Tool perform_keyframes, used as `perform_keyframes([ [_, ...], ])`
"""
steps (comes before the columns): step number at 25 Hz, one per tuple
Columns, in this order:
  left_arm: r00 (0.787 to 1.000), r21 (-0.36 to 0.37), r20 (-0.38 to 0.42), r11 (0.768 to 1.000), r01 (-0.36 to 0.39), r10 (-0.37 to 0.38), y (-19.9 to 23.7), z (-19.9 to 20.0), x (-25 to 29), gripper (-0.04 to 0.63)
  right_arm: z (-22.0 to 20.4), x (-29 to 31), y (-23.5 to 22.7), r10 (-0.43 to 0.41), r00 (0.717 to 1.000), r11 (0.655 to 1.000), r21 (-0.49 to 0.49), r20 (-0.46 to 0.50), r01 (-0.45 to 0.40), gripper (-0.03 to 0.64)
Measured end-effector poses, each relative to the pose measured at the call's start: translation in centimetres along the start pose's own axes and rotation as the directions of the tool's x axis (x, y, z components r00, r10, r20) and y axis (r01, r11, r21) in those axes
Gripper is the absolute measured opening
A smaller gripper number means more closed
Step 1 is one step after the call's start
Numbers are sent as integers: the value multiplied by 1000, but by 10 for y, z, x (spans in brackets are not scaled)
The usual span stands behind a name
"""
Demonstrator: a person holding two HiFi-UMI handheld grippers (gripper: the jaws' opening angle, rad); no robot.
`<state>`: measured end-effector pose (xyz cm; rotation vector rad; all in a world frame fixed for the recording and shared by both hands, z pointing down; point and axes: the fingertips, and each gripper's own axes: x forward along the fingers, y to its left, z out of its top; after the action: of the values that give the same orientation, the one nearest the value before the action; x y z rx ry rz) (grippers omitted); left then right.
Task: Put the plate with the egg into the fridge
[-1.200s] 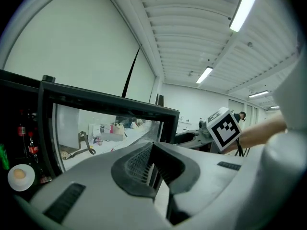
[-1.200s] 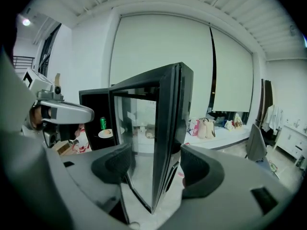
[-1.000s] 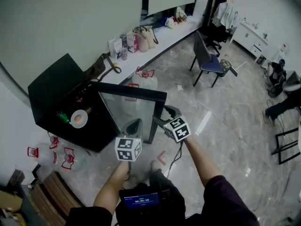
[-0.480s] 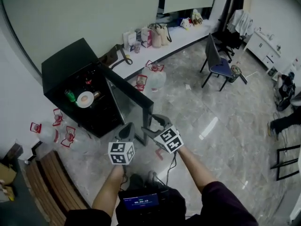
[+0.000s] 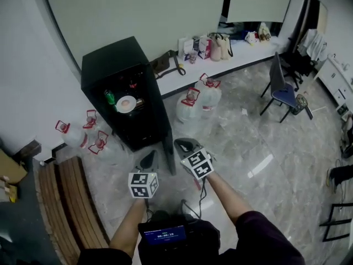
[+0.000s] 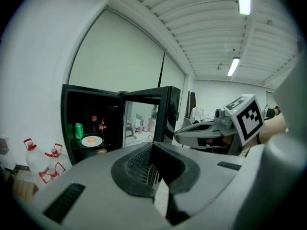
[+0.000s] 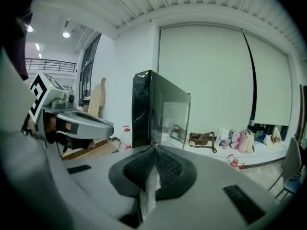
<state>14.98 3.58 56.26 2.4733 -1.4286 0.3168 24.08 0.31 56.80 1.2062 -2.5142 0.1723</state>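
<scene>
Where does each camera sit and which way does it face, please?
Head view: on the person's head, steeply down at the tall black fridge; both forearms, left hand-held gripper and right hand-held gripper show.
Left gripper view: on that hand-held gripper, facing the fridge's open front; own shut jaws and the right hand-held gripper show.
Right gripper view: on that hand-held gripper, facing the fridge's glass door; own jaws show, just closed on nothing.
Shared: head and left gripper views show the round white plate with the egg.

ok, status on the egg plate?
Shut and empty: left gripper. On right gripper, jaws just closed, nothing between them. The plate with egg sits on a fridge shelf. Its door open, nothing blocking.
</scene>
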Motion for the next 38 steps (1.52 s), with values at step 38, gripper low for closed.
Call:
perform_keyframes([
  [38, 969, -18, 75, 972, -235, 236, 145, 22, -75, 9, 93, 110, 160, 262, 957, 965, -57, 121, -257, 8],
])
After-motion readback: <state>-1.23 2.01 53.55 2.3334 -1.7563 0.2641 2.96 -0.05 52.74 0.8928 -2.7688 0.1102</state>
